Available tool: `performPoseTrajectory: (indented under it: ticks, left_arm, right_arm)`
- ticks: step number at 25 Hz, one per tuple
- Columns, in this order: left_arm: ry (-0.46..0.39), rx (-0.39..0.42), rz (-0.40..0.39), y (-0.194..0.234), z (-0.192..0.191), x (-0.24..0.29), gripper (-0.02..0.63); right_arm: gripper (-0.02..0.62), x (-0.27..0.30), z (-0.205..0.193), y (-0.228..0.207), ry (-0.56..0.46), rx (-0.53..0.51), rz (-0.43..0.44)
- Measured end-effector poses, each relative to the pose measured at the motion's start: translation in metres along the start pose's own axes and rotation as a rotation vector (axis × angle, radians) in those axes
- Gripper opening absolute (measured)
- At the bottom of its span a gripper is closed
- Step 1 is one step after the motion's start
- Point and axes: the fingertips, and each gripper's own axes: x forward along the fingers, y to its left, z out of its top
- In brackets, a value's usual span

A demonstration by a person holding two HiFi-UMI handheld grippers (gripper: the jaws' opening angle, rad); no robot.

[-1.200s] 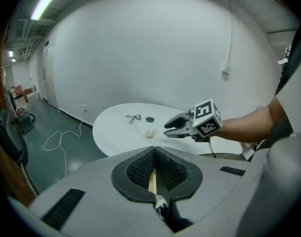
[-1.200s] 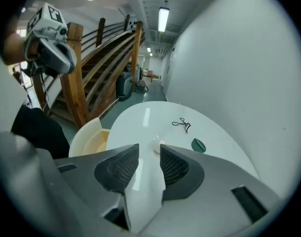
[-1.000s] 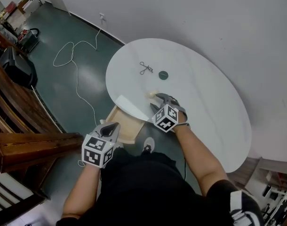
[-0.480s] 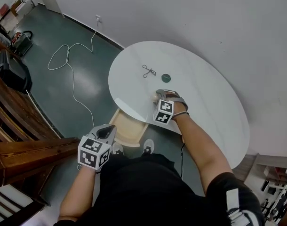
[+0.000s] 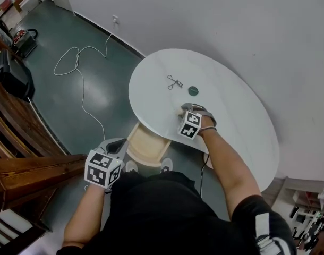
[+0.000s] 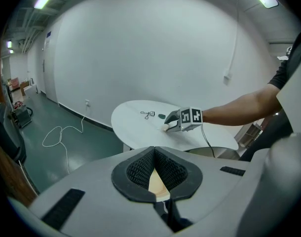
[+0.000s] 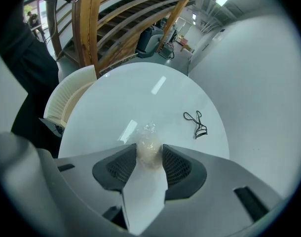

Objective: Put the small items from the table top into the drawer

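Observation:
A small cream lump in clear wrap (image 7: 149, 148) lies on the round white table (image 5: 231, 116) near its front edge. My right gripper (image 5: 186, 109) is down on it; the jaws are closing and both pads touch the lump's sides. A black eyelash curler (image 5: 175, 82) and a dark green disc (image 5: 193, 91) lie farther back on the table. The light wooden drawer (image 5: 146, 142) stands pulled out under the table's near-left edge. My left gripper (image 5: 117, 146) hangs below and left of the drawer, shut and empty.
A white cable (image 5: 77, 68) loops over the dark green floor left of the table. Wooden stair rails (image 5: 24, 158) run along the left side. A white wall stands behind the table. The person's dark-clothed body fills the lower middle of the head view.
My right gripper has gone forward over the table edge and come down around the wrapped lump. The left gripper has drawn back a little from the drawer.

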Motion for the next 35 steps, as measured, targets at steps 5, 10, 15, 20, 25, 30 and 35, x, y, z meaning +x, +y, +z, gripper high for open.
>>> performPoseTrajectory:
  ticks: [5, 10, 15, 20, 25, 30, 35]
  left_arm:
    - [-0.002, 0.036, -0.026, 0.008, 0.004, 0.006, 0.014]
    - [0.032, 0.093, -0.057, 0.006, -0.005, 0.023, 0.014]
    - [0.056, 0.101, -0.092, 0.007, -0.017, 0.029, 0.014]
    - [0.076, 0.095, -0.095, 0.013, -0.028, 0.03, 0.014]
    - [0.091, 0.073, -0.088, 0.015, -0.042, 0.024, 0.014]
    - [0.11, 0.047, -0.07, 0.018, -0.055, 0.019, 0.014]
    - [0.105, 0.03, -0.064, 0.014, -0.055, 0.014, 0.014]
  right_arm:
    - [0.164, -0.021, 0.018, 0.006, -0.059, 0.112, -0.018]
    - [0.164, -0.045, 0.043, 0.03, -0.158, 0.269, -0.003]
    - [0.164, -0.066, 0.082, 0.061, -0.294, 0.466, 0.049]
    - [0.164, -0.067, 0.106, 0.112, -0.351, 0.58, 0.16]
    - [0.166, -0.044, 0.111, 0.163, -0.291, 0.505, 0.255]
    - [0.166, -0.009, 0.103, 0.198, -0.211, 0.482, 0.345]
    - [0.166, 0.029, 0.098, 0.223, -0.149, 0.511, 0.434]
